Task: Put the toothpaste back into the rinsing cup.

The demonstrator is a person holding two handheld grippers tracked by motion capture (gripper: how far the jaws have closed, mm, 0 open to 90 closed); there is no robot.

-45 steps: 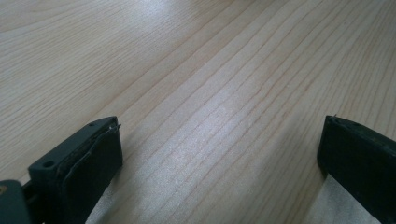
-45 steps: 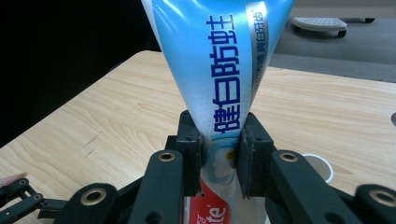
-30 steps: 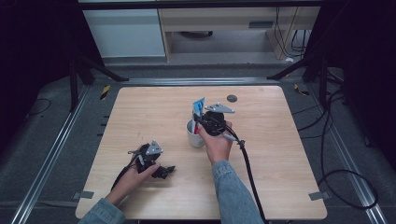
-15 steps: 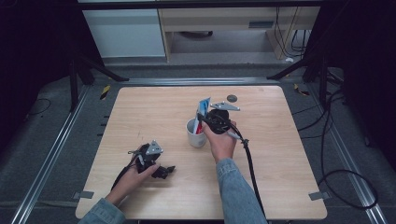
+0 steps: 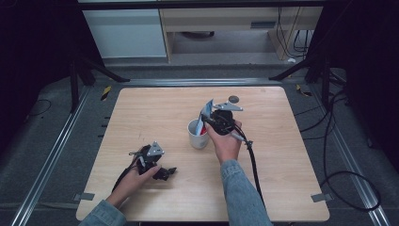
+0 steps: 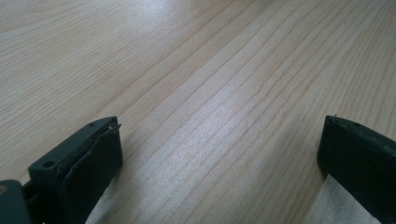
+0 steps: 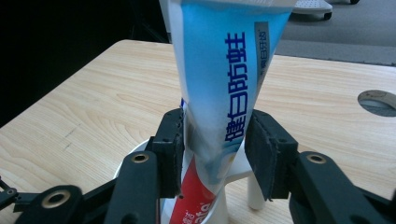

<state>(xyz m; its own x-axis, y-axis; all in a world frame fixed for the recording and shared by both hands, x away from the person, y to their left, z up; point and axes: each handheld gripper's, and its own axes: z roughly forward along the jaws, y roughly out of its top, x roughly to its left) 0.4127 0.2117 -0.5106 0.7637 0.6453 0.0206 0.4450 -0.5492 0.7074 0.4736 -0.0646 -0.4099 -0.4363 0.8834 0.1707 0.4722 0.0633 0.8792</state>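
Note:
A blue, white and red toothpaste tube stands nearly upright with its lower end inside a white cup near the middle of the wooden table. My right gripper is shut on the tube just above the cup's rim, one pad on each side. My left gripper rests low on the table at the front left. Its jaws are wide apart with only bare wood between them.
A small round grey disc lies on the table behind the cup. The right gripper's cable trails toward the front edge. Dark floor and metal rails surround the table.
My right gripper has shifted slightly to the right with the tube, whose lower end now sits in the cup. The left gripper has stayed still.

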